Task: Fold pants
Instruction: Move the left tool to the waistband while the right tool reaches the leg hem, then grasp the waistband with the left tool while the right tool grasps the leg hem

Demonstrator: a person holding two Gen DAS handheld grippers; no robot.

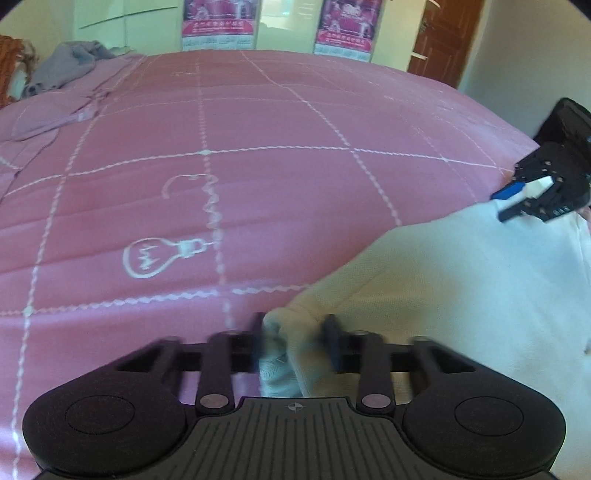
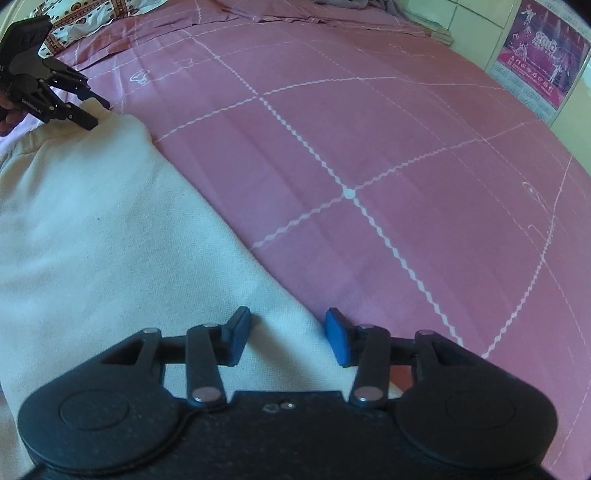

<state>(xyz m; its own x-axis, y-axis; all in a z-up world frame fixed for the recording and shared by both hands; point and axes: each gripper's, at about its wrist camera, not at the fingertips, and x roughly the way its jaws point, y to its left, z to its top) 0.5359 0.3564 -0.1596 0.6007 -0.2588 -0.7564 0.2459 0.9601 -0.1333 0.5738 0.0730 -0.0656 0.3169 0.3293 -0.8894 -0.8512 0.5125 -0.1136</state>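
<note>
Posters and a door are shown only in the left wrist view; a patterned pillow only in the right. Cream pants are spread on the pink bedspread. The left gripper is clenched on a blurred pants corner. The right gripper is held apart over the pants' edge, gripping nothing.
</note>
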